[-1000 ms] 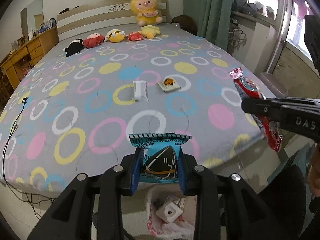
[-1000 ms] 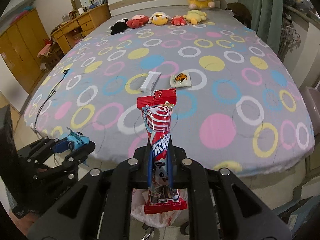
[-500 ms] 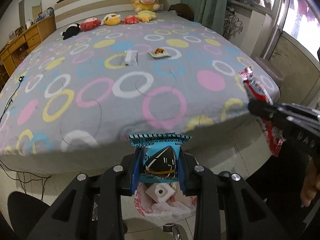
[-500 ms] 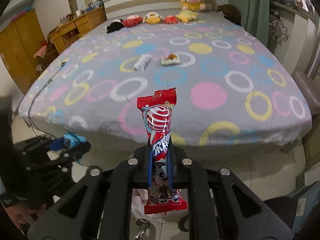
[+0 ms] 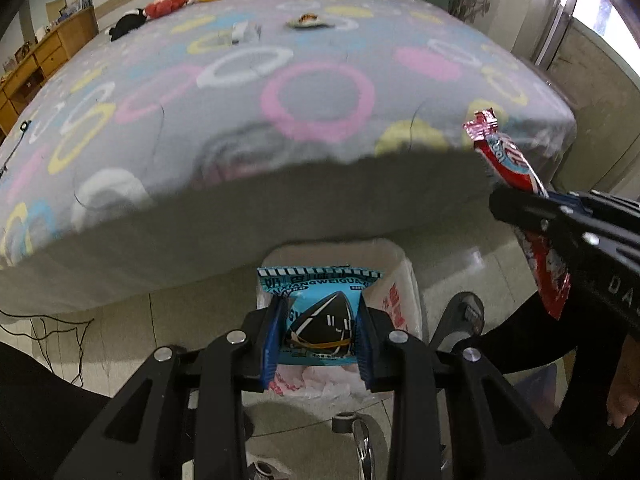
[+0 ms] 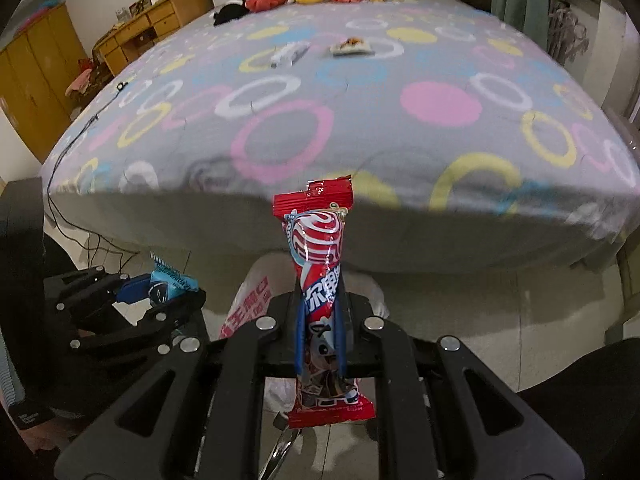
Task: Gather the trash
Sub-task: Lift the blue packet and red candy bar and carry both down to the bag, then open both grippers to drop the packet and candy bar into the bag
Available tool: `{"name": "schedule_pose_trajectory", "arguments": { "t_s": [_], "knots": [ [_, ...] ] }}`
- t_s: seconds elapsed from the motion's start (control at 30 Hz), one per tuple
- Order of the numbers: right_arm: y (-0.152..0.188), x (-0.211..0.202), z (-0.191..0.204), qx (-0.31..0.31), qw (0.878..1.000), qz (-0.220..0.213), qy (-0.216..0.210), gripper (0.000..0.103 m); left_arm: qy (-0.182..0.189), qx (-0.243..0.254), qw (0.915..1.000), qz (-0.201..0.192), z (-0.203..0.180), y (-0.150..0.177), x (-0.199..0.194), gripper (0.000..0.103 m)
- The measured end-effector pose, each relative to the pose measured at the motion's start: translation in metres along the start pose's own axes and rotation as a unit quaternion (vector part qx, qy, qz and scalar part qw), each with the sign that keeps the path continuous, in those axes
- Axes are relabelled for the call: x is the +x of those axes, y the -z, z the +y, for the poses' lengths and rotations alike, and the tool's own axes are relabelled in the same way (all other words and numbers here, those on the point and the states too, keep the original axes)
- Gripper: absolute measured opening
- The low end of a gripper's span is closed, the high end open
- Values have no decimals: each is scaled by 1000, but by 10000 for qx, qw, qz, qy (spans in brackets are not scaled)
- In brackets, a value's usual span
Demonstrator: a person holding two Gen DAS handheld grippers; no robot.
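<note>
The left gripper [image 5: 318, 330] is clamped on a blue snack packet [image 5: 318, 312], its pads pressing the two side edges at about the packet's middle. The right gripper [image 6: 318, 330] is clamped on a long red candy wrapper [image 6: 320, 280], pinched a little below its midpoint.

Both pieces of trash look light, thin and crinkly. Foil film like this is probably slippery and will crumple rather than resist, so a firm pinch across the flat body suits it better than a hold on a sealed end, which could slide out. Neither looks fragile.

In the left wrist view the blue packet stands with its serrated top seal toward 12 o'clock and its lower edge toward 6; it is nearly square, so its long axis is weak. In the right wrist view the red wrapper's long axis runs 12 to 6, torn end up, printed bottom seal hanging below the pads.

Both packets hang beside the foot of the bed [image 5: 200, 216], over a white bin lined with a plastic bag [image 5: 400, 276]. The blue packet sits directly over the bin's mouth; the red wrapper is at about 3 o'clock of it in the left view, seemingly over the bin's rim side.

Two more wrappers, a white one [image 6: 290, 53] and a small one with an orange print [image 6: 352, 46], lie on the bed toward 12 o'clock, well apart from both grippers.
</note>
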State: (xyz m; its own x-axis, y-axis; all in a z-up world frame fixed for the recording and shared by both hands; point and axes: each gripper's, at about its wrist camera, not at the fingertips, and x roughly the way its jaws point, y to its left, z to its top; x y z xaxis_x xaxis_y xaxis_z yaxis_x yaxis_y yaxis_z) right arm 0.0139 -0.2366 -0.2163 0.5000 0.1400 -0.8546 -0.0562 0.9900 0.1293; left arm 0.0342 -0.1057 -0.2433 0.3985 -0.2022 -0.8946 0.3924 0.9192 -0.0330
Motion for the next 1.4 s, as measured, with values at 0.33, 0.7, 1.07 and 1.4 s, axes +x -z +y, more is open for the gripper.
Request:
{"name": "schedule_pose_trajectory", "arguments": {
  "t_s": [0.33,0.7,1.07,1.4],
  "knots": [
    [18,45,4,50,9971,735,-190,12,-155,-48,9980,603,1,18,44,31],
    [25,85,7,167,9921,1218,-255,12,-94,-370,9935,1074,8,19,82,31],
    [18,110,1,265,9890,1434,-239,13,-48,-411,9905,1310,14,22,101,31],
    [16,113,-8,575,9880,1417,-209,46,-18,-565,9893,1343,18,22,102,70]
  ]
}}
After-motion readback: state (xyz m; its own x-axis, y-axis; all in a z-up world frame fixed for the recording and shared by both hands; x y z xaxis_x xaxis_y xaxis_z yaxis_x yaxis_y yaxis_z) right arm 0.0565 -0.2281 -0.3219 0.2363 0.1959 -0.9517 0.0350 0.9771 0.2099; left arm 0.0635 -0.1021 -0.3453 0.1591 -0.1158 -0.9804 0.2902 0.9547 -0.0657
